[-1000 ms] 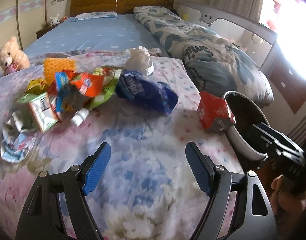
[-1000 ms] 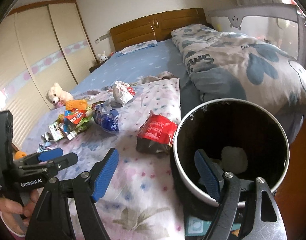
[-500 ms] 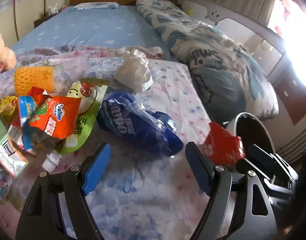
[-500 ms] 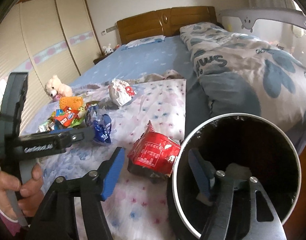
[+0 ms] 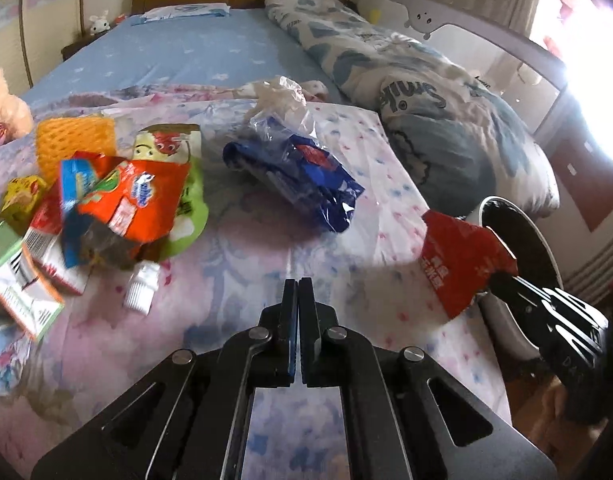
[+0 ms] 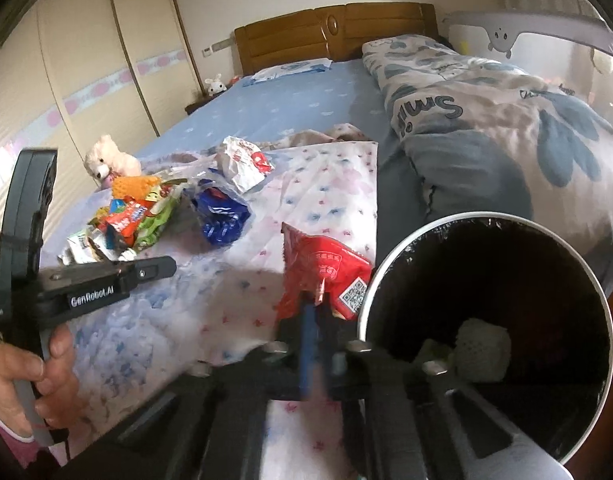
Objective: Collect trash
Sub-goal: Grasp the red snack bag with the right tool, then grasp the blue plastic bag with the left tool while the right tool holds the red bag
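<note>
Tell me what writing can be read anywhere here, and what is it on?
"GenRobot.AI": left tool, on its side.
"Smile": duvet, last letter in a fold; mirrored in the left view.
Red packet: QR code and characters, too small to read.
Orange packet, blue bag, carton: print blurred.

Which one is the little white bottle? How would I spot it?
Find the heap of bright wrappers on the flowered sheet. At its near edge, just below the green packet, lies the little white bottle, the only plain white, hard thing among crinkly coloured bags.
</note>
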A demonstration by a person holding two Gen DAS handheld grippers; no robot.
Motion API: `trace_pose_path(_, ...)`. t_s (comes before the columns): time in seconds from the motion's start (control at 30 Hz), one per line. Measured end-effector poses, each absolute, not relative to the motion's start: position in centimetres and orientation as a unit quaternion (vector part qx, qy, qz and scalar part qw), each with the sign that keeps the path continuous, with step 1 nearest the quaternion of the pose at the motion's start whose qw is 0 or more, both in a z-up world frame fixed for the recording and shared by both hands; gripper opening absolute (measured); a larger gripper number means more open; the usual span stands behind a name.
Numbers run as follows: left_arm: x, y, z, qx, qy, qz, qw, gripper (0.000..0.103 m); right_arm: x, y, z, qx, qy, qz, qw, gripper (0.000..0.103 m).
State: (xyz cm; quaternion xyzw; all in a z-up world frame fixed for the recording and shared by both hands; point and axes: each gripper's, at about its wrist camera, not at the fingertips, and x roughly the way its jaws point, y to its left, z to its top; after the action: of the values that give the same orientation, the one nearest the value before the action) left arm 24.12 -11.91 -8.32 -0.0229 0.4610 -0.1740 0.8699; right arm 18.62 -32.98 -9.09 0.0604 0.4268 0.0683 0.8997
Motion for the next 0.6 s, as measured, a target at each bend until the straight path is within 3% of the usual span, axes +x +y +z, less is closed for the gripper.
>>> trace_pose_path(0.13, 24.1, -11.4, -8.0, -0.044, 0.465, -0.183, 0.865, 0.001, 17.5, -32.5, -8.4, 0.086, 0.420, 0.082, 0.900, 0.000)
trace_pose_path(0.17, 24.4, -11.5, -7.9, -0.052, 0.467, -0.185, 0.863, 0.006, 17.2, -32.6, -8.2, 0.094, 0.418, 0.084, 0.900, 0.000)
trace_pose_path(0.23, 25.0, -11.7, -7.6, -0.060, 0.466, -0.181, 0.864, 0.030, 16.6, -32.6, -7.8, 0.103, 0.413, 0.084, 0.901, 0.000)
trace_pose_path(0.27, 25.2, -11.8, -7.6, -0.062, 0.467, -0.175, 0.865, 0.064, 16.4, -32.6, -7.7, 0.107, 0.411, 0.084, 0.901, 0.000)
trace_pose_path(0.3, 25.7, -12.0, -7.5, -0.070, 0.462, -0.165, 0.868, 0.076, 16.0, -32.6, -7.4, 0.111, 0.408, 0.085, 0.902, 0.000)
trace_pose_path(0.6, 30.7, -14.1, -8.6, -0.120, 0.482, -0.141, 0.856, 0.077, 14.1, -33.3, -7.0, 0.124, 0.402, 0.074, 0.904, 0.000)
